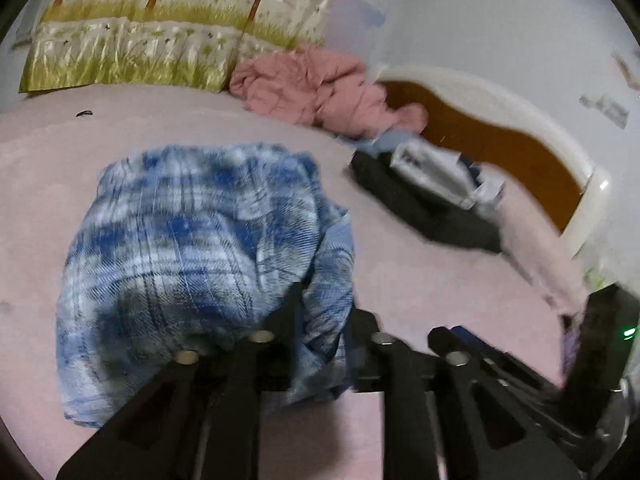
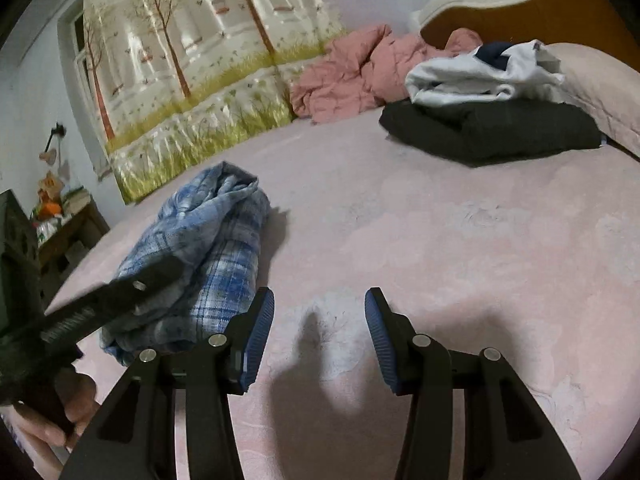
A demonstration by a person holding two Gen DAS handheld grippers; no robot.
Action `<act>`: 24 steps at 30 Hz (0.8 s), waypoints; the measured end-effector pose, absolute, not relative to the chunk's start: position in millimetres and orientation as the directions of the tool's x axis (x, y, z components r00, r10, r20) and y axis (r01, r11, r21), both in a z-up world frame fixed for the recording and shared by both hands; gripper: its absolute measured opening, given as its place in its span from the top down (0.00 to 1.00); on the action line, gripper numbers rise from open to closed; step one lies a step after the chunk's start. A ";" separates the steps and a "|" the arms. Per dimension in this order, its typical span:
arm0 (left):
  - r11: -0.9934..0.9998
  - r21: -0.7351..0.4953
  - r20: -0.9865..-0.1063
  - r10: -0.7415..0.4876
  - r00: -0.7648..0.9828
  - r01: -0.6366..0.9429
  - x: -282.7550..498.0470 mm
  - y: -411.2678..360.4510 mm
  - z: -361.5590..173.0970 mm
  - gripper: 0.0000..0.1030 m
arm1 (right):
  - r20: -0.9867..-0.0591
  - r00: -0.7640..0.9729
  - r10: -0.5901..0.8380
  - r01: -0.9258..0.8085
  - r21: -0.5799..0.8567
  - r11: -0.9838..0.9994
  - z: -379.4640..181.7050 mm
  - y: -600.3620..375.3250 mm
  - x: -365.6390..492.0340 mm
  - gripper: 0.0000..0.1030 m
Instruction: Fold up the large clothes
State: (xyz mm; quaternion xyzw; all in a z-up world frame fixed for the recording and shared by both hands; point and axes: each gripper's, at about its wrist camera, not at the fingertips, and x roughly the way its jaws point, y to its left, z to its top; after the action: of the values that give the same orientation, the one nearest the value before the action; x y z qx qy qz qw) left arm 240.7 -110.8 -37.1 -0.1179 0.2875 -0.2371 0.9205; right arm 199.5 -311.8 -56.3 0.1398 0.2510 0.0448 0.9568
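A blue plaid garment (image 1: 192, 248) (image 2: 208, 256) lies in a loose, partly folded bundle on the pink bed sheet (image 2: 440, 260). My left gripper (image 1: 326, 308) is at the bundle's near right edge. Its jaws stand apart, with a hanging fold of the plaid cloth between them, and the view is blurred. From the right wrist view the left gripper (image 2: 152, 276) reaches over the bundle from the left, held by a hand (image 2: 72, 408). My right gripper (image 2: 320, 300) is open over bare sheet just right of the bundle, with nothing between its blue pads (image 2: 260, 332).
A dark folded garment (image 2: 492, 132) with a white one (image 2: 480, 76) on top sits at the far right by a pillow. A crumpled pink quilt (image 2: 360, 72) lies by the headboard (image 2: 520, 12). A tree-print hanging (image 2: 192, 64) lines the far side, and a cluttered side table (image 2: 68, 224) stands left.
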 end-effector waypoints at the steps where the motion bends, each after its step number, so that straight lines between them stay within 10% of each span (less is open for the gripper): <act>1: 0.858 -0.349 -0.463 -0.507 0.727 0.377 233.3 -109.5 -35.9 0.52 | -0.453 0.877 0.158 -0.023 0.289 0.957 -54.9 -311.5 196.9 0.52; 9: 0.952 -0.156 -0.321 -0.301 0.898 0.264 184.4 -62.1 0.5 0.42 | -0.441 0.870 0.219 -0.118 0.246 0.962 -46.6 -298.7 197.9 0.52; 16: 0.977 -0.173 -0.434 -0.192 0.880 0.128 218.8 -17.0 -23.0 0.42 | -0.352 0.830 0.434 -0.340 0.298 0.892 -12.0 -271.9 204.5 0.52; 24: 0.953 -0.254 -0.508 -0.275 0.816 0.163 229.0 -9.8 -57.7 0.42 | -0.536 0.755 0.378 -0.383 0.108 0.917 -23.3 -209.1 257.7 0.68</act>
State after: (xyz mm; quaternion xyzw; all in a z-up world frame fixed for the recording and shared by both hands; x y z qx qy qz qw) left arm 229.0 -9.8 -57.7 -0.1000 0.2802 -0.1156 0.9477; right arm 257.7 -209.1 -23.3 -0.0045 0.2851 0.2033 0.9367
